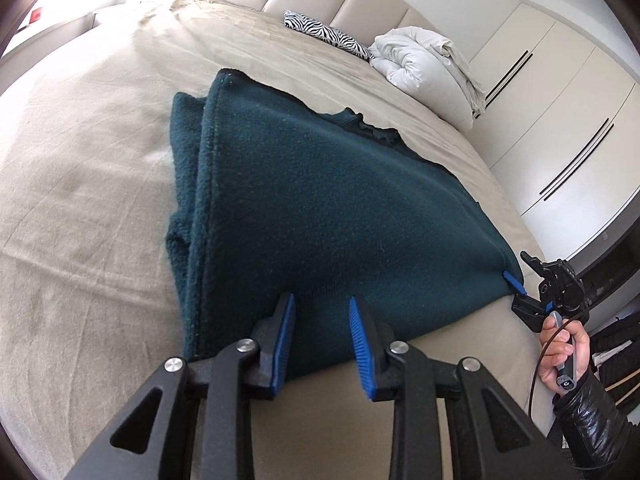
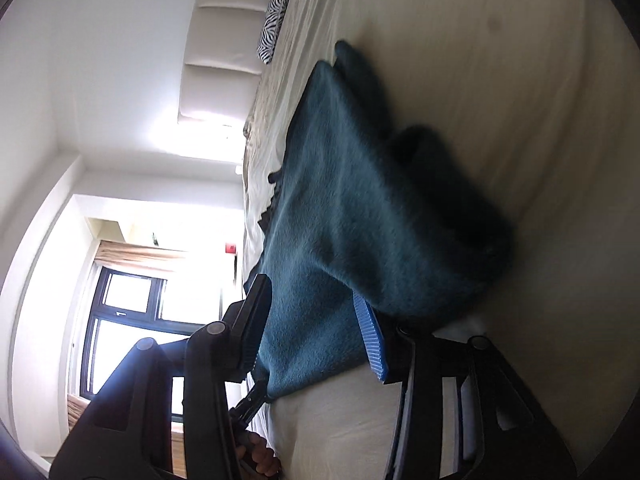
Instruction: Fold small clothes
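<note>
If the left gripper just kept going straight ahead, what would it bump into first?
Most likely the dark teal garment lying on the bed: the left gripper is open, its fingers already over the near hem. Exact height above it is unclear.

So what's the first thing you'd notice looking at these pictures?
The big dark teal fleece garment, folded and spread across the middle of the beige bed. Next, the blue-padded left claw, open at the garment's near edge, and the right claw at its right corner with fabric between its fingers. Far back by the headboard sits a zebra-striped pillow.
</note>
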### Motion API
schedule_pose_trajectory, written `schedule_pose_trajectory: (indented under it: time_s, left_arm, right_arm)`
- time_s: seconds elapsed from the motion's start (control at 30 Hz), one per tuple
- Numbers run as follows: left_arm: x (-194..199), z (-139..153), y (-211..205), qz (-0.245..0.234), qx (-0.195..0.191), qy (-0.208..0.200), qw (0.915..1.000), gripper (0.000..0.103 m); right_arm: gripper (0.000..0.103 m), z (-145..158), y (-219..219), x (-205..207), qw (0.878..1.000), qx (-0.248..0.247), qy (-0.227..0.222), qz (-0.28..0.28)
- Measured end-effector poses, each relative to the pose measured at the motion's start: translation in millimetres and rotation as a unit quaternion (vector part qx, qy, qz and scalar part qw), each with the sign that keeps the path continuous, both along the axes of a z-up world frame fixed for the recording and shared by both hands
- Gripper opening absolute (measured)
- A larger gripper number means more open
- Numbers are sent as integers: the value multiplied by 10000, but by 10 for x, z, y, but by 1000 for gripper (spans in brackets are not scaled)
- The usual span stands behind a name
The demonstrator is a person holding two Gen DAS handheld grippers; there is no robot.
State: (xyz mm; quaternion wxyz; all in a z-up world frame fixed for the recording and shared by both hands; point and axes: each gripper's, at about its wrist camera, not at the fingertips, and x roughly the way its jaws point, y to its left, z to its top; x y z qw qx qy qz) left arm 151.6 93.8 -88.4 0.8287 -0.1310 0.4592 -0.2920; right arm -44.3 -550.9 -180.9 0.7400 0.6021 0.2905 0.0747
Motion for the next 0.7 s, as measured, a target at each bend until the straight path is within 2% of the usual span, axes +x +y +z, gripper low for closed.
schedule_pose_trajectory:
  time_s: [0.1,0.2,0.3,0.37,0.43,0.47,0.57,0.7]
  left_arm:
    - [-40,-17,190,76,-208,90,9997,31]
    - [-99,50,355,288,-223,80,9993,32]
    - [-155,213,466,526,-295,-124,9981,45]
    - [-144,334,498,657,-385,-299,9967,58]
    - [-33,418,469,714,-577,-329,9952,63]
    - [46,438,419,704,-615,-300,9952,63]
    - [304,443,216,760,-416,-349,9956,63]
    - [697,243,72,846,-274,-51,9960,63]
  right_arm:
    - [41,59,-169,-150,9997,-109,-20,-232]
    - [43,181,-284,-211,9987,-255,-12,-451]
    - [45,363,-272,-120,9977,-443,-137,-485]
    - [45,509,-139,54,9981,-519,-209,-242]
    - [45,608,117,374,9979,-575,-273,106]
    - [46,619,301,575,9976,-568,-276,295]
    - [47,632,789,1118,9944,-629,-184,827]
    - [47,456,1343,1726,9896,-527,48,1341]
